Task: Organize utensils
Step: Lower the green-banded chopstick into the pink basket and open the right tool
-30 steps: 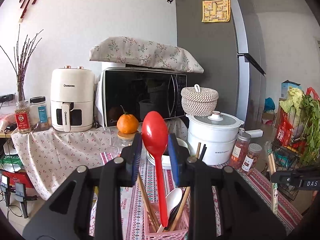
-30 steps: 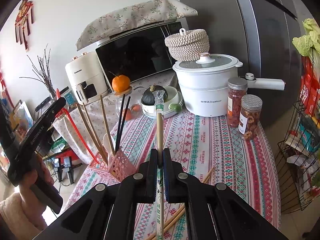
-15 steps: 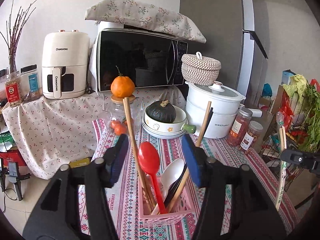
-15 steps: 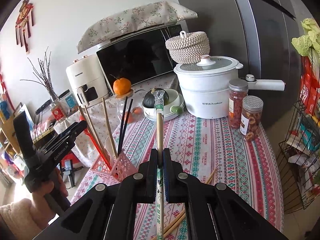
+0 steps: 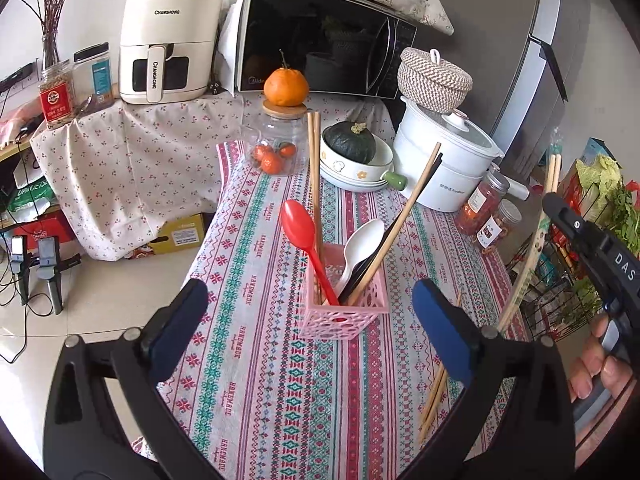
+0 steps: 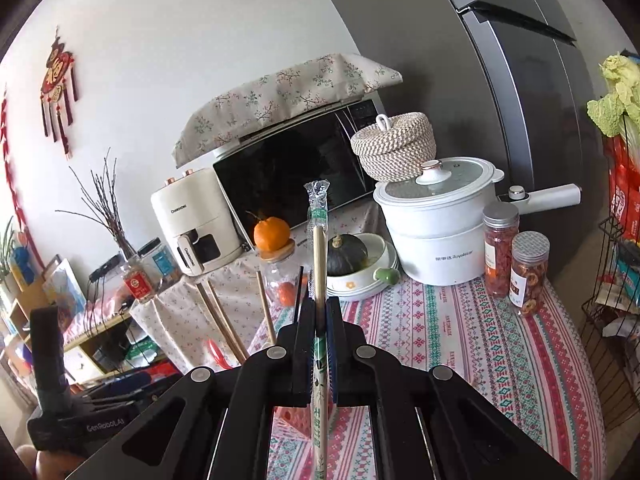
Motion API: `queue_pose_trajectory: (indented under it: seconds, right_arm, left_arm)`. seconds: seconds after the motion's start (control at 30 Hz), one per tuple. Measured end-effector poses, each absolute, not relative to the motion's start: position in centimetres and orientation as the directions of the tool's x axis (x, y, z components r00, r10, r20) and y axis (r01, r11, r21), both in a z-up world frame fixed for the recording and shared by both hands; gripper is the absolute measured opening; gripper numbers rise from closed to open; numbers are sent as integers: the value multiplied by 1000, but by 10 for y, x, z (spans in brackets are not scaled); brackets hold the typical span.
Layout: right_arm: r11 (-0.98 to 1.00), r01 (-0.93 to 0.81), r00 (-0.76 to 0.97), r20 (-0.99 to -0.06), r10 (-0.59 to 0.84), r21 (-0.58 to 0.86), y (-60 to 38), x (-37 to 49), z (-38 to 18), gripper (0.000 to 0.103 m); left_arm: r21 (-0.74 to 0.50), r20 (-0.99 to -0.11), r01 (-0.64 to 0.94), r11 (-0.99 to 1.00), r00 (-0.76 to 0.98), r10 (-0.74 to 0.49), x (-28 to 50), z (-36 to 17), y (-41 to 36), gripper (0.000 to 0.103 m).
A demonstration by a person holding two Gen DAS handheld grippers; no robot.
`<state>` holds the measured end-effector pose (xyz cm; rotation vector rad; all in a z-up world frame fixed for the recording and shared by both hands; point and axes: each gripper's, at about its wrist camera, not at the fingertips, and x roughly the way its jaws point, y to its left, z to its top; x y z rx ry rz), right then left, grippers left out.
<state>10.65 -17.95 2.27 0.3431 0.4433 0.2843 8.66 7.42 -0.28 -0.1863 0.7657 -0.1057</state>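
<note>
A pink basket (image 5: 344, 314) stands on the striped tablecloth (image 5: 256, 360). It holds a red spoon (image 5: 298, 224), a white spoon (image 5: 362, 240), wooden chopsticks (image 5: 314, 168) and dark chopsticks. My left gripper (image 5: 310, 324) hangs just in front of the basket, its jaws wide and still opening, with nothing between the pads. My right gripper (image 6: 320, 312) is shut on a pair of plastic-wrapped chopsticks (image 6: 318, 240) that points up and forward. In the left wrist view it hovers at the far right with the wrapped chopsticks (image 5: 536, 240). Loose chopsticks (image 5: 436, 392) lie on the cloth.
Behind the basket stand a bowl with a dark squash (image 5: 348, 144), a glass jar (image 5: 280, 140) topped by an orange, a white pot (image 5: 444, 168) and two spice jars (image 5: 486, 216). A wire rack with greens (image 5: 608, 216) borders the table's right side. Microwave (image 5: 320, 40) and air fryer (image 5: 168, 40) sit farther back.
The left gripper let go of the red spoon, which now stands in the basket; its jaws spread wide and it tilted down. The right gripper rose a little with its chopsticks.
</note>
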Motion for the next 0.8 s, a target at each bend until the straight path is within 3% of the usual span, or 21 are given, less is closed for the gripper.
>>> queue_pose_trajectory:
  seconds: [0.4, 0.63, 0.8]
  right_arm:
    - [948, -180, 957, -174, 230, 263, -92, 129, 29, 5]
    - [979, -143, 979, -127, 161, 143, -61, 137, 6, 5]
    - [983, -113, 984, -122, 131, 148, -55, 140, -5, 5]
  left_arm:
    - [-226, -684, -82, 971, 723, -98, 89, -21, 127, 102]
    - [-239, -701, -79, 968, 704, -115, 95, -27, 128, 102]
    - [-240, -700, -82, 967, 705, -114, 95, -26, 128, 102]
